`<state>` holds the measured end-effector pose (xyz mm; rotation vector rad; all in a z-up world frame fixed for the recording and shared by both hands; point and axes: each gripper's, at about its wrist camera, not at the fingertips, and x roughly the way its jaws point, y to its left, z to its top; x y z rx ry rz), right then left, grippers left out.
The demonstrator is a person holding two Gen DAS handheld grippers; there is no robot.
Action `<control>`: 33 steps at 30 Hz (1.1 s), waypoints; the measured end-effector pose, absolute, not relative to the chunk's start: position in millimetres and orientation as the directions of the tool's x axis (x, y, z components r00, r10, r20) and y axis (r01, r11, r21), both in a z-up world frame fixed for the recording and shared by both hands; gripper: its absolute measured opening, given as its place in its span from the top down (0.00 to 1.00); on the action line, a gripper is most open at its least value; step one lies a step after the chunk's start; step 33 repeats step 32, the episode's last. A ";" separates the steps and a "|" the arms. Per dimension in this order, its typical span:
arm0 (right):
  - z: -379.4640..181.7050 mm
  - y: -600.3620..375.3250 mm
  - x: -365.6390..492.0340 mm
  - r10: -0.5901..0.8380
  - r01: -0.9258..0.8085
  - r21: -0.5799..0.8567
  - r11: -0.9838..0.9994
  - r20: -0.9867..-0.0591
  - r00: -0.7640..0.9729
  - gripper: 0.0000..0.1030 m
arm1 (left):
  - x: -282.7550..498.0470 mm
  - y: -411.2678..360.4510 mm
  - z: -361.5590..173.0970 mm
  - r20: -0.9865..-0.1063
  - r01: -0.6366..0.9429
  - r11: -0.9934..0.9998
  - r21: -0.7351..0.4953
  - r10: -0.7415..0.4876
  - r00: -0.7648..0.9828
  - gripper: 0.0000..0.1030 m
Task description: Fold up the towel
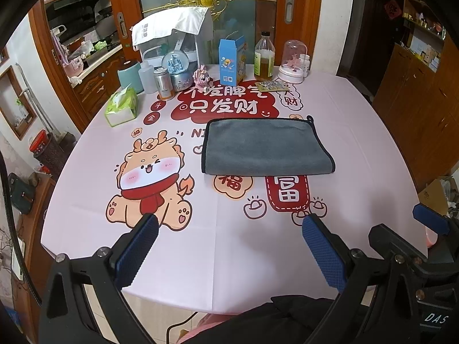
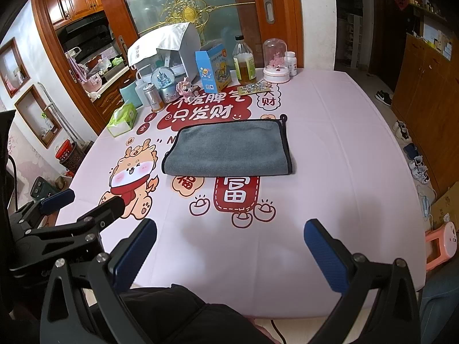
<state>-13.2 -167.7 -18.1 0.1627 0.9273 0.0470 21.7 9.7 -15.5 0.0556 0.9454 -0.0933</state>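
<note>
Grey towel (image 1: 266,147) lies folded flat on the table (image 1: 358,149) (pink printed cloth); left gripper (image 1: 229,246) and right gripper (image 2: 231,250) both wide, holding nothing, near table edge.

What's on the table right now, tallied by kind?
Towel: 1, the gray towel
Tissue pack: 1
Bottles and canisters: 5
Domes and snow globes: 2
Cartons: 1, blue
Figurines: 1
Blister packs: 1
Covered appliance: 1
Total: 13

Towel (image 1: 266,146) (matt, fluffy grey cloth); smooth tablecloth (image 1: 358,154).
</note>
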 end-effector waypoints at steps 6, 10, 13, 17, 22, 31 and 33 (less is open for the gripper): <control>-18.0 -168.0 -13.0 0.110 0.030 0.160 0.987 -0.793 0.599 0.00 | 22.0 9.5 -15.2 -0.812 0.105 0.994 0.006 -0.056 0.581 0.03; -17.9 -168.3 -12.9 0.111 0.030 0.161 0.987 -0.793 0.599 0.00 | 21.9 10.1 -15.5 -0.812 0.105 0.994 0.008 -0.055 0.581 0.03; -17.8 -168.7 -12.8 0.111 0.030 0.161 0.987 -0.793 0.599 0.00 | 22.1 9.7 -15.2 -0.812 0.105 0.994 0.007 -0.055 0.581 0.03; -18.1 -168.9 -12.7 0.111 0.030 0.161 0.986 -0.793 0.599 0.00 | 22.0 10.3 -15.3 -0.811 0.104 0.995 0.009 -0.053 0.582 0.03; -17.7 -169.2 -12.8 0.112 0.030 0.162 0.986 -0.793 0.599 0.00 | 22.6 9.4 -14.9 -0.812 0.105 0.994 0.009 -0.054 0.581 0.03; -21.0 -165.0 -15.4 0.121 0.021 0.167 0.986 -0.789 0.603 0.00 | 22.5 11.3 -13.9 -0.810 0.104 0.994 0.013 -0.051 0.584 0.03; -21.4 -164.3 -15.9 0.122 0.020 0.168 0.986 -0.788 0.603 0.00 | 22.1 13.4 -13.3 -0.809 0.104 0.994 0.013 -0.051 0.585 0.03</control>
